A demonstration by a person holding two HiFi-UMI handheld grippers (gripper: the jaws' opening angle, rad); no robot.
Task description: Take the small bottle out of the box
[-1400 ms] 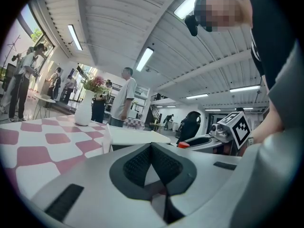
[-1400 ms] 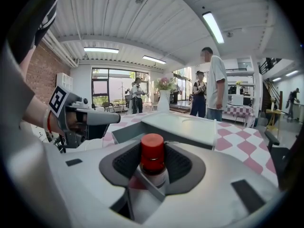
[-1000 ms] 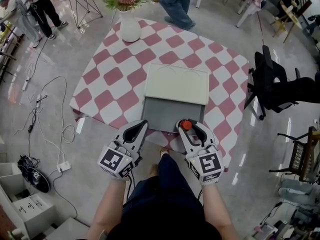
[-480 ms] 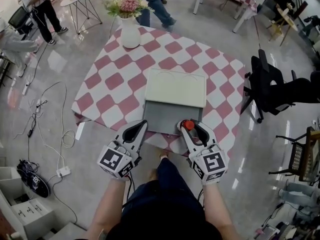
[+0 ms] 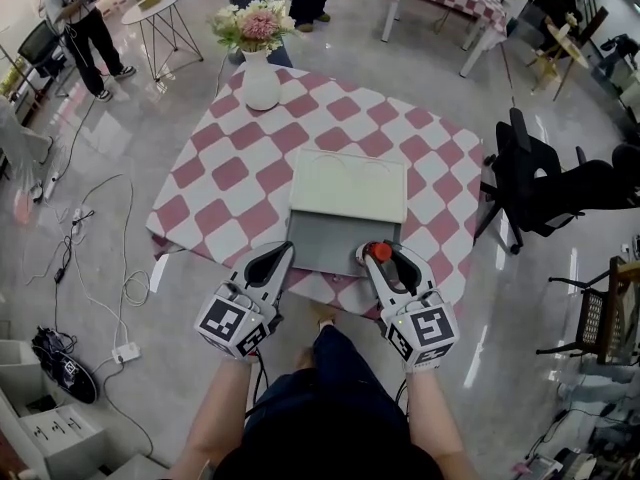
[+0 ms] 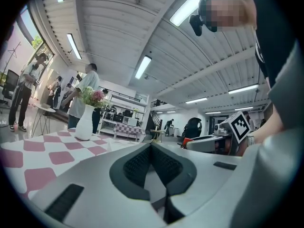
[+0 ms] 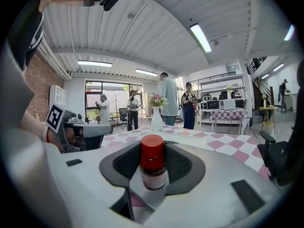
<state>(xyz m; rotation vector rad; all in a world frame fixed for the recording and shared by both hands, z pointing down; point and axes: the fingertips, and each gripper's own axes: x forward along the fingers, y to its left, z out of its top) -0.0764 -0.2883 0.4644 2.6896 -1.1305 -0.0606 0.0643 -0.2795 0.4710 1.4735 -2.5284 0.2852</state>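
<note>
The small bottle (image 7: 153, 169), clear with a red cap (image 5: 376, 252), stands upright between the pads of my right gripper (image 5: 380, 252), which is shut on it. It hangs over the table's near edge, just in front of the open box. The box's grey base (image 5: 325, 236) lies flat, and its cream lid (image 5: 347, 186) is folded back beyond it. My left gripper (image 5: 287, 249) is level with the right one at the box's near left corner. Its fingertips meet in the left gripper view (image 6: 151, 145), with nothing between them.
The table (image 5: 230, 173) wears a pink-and-white checked cloth. A white vase of flowers (image 5: 260, 53) stands at its far left corner. A black office chair (image 5: 545, 183) is at the right, and cables (image 5: 100, 248) lie on the floor at the left. People stand beyond the table.
Both grippers have risen a little, the bottle still in the right one. A person behind the table has walked to the left.
</note>
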